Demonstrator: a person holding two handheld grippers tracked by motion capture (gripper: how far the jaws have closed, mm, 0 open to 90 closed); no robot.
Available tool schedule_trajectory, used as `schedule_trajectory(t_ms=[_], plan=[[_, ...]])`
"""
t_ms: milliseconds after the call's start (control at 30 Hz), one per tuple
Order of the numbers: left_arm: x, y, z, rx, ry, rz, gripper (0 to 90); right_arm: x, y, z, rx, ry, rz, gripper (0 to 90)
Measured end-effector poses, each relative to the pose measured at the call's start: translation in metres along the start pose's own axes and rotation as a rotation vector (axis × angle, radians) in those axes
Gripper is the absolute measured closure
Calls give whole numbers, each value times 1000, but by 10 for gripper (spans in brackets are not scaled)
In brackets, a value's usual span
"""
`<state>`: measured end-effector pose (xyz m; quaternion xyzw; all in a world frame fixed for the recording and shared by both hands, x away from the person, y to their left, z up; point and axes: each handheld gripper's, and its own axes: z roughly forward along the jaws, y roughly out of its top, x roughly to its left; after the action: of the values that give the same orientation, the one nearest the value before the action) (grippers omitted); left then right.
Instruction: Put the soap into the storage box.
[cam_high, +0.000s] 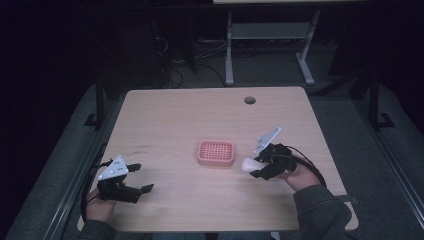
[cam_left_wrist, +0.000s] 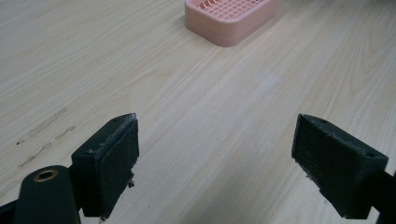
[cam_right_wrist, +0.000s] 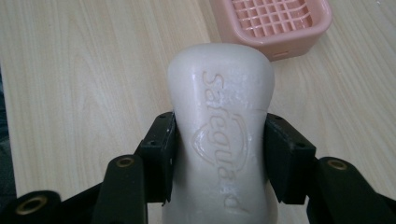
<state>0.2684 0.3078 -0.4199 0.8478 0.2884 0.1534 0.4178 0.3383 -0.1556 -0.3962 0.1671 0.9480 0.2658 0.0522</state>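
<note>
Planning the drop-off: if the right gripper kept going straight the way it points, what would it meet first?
Probably the pink soap dish: the right gripper, shut on the soap, points toward its near corner, with bare table between. Depth is unclear.

Pale, matt wood-grain table top (cam_left_wrist: 196, 121), lightly scuffed. Pink soap dish (cam_right_wrist: 280, 28) of smooth, slightly glossy plastic with a gridded top. White soap bar (cam_right_wrist: 222, 130), waxy and satin-smooth, with embossed lettering. Matt black, rough-faced pads (cam_left_wrist: 116, 163) with frayed edges.

soap (cam_right_wrist: 219, 130) in right tongs (cam_high: 252, 167) | right of dish (cam_high: 216, 152) | left tongs (cam_high: 140, 177) far left
</note>
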Motion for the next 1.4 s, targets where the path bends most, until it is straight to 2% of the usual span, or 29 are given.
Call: schedule_trajectory(t_ms=[533,767,1400], plan=[[2,0,0,-6,0,-6,148,-9,29,10,3,19,-43,487],[1,0,0,-6,-4,-9,148,-13,40,15,-5,36,-45,487],[1,0,0,-10,-5,-11,148,-22,64,19,9,41,-72,487]])
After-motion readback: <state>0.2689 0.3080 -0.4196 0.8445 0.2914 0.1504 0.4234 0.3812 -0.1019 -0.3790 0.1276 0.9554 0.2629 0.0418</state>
